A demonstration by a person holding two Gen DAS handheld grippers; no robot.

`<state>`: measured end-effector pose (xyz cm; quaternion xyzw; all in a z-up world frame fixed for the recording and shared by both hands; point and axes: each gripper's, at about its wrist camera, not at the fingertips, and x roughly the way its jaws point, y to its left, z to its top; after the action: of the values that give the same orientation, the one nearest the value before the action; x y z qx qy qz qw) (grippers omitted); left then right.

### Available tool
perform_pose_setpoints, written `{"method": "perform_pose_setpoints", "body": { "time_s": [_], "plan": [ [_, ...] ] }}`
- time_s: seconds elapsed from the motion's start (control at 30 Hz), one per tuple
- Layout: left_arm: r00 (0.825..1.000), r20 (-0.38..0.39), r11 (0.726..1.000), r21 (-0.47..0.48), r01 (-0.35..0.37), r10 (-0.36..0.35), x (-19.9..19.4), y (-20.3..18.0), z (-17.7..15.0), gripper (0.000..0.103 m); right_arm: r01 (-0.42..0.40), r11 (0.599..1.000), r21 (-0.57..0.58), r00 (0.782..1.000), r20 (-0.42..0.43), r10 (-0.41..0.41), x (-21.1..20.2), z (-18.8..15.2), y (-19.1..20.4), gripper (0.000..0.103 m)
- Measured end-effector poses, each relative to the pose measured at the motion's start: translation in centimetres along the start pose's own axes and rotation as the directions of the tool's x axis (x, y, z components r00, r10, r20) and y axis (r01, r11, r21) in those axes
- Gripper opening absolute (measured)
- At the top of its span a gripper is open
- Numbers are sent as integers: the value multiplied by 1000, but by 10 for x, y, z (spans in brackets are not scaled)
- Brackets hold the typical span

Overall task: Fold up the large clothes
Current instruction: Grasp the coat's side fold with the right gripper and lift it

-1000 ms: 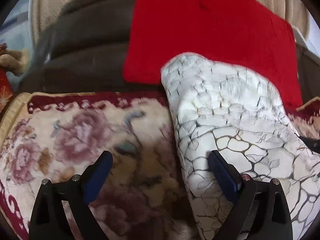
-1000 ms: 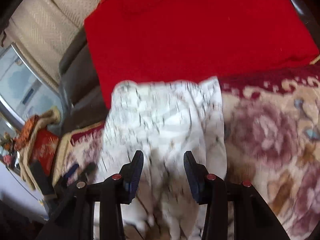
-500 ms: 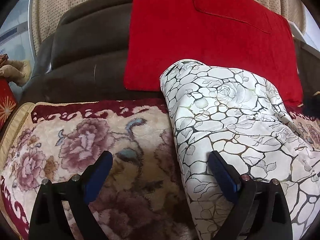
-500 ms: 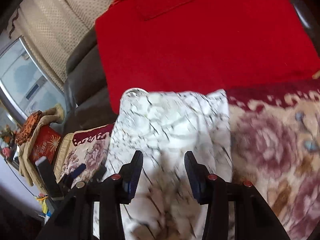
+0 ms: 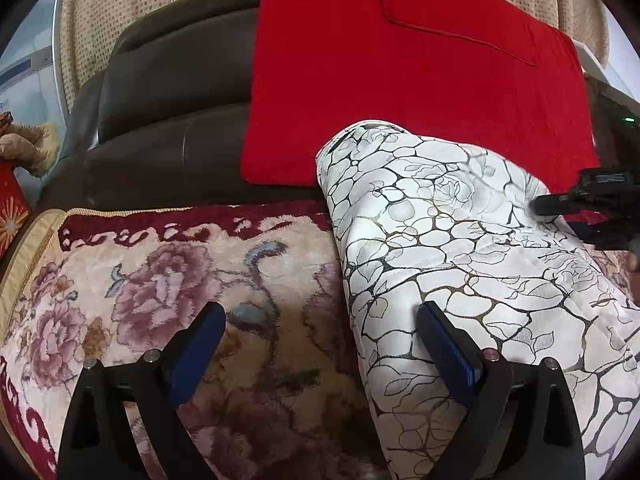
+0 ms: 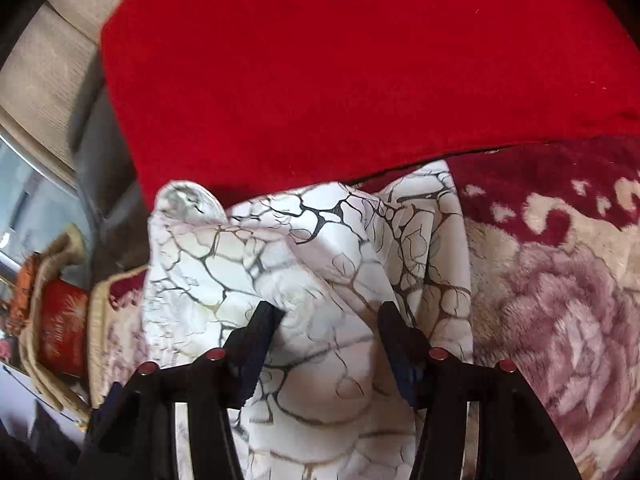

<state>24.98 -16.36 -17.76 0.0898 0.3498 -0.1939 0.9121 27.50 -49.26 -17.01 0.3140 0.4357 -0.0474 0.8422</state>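
The right gripper (image 6: 328,336) stands with its 2 blue-padded fingers apart over a raised ridge of the white garment (image 6: 280,280); whether the pads actually pinch the cloth I cannot tell. A second ago those fingers sat closer together and the cloth lay flatter and blurred; now the fabric bunches into a clear fold running up from the gripper, and the view sits lower and nearer the red cushion (image 6: 340,72). That suggests a fold being gathered or just let go.

The left gripper (image 5: 320,344) is wide apart and has barely shifted: its right finger rests on the garment's near-left edge, its left finger over bare floral blanket (image 5: 160,280), holding nothing.

The garment (image 5: 440,240) is smooth, thin cloth printed with dark, cracked-stone veining and faint roses, lying as a long band from the gripper up to the cushion's lower edge. Around it the blanket is plush, with mauve roses and a maroon border. Left of the cushion is the dark leather sofa back (image 5: 160,128).
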Motion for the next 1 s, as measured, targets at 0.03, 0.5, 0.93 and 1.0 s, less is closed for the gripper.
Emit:
{"method": "perform_pose_setpoints", "body": {
  "time_s": [0.03,0.5,0.93,1.0],
  "plan": [
    [1000,-4,1000,-8,5,-5,1,2,0,96,-2,1000,2,1000,17,2,-9,-3,-1,62],
    [902,-140,909,-152,389,-409,22,25,2,96,-140,965,224,987,104,119,-80,-60,-88,78],
    [933,-109,940,-39,340,-342,21,-8,5,96,-285,954,97,958,-9,287,-36,-62,-42,79],
    [937,-106,943,-23,332,-333,20,-13,6,97,-181,983,-10,983,2,181,-40,-62,-23,80]
  ]
}}
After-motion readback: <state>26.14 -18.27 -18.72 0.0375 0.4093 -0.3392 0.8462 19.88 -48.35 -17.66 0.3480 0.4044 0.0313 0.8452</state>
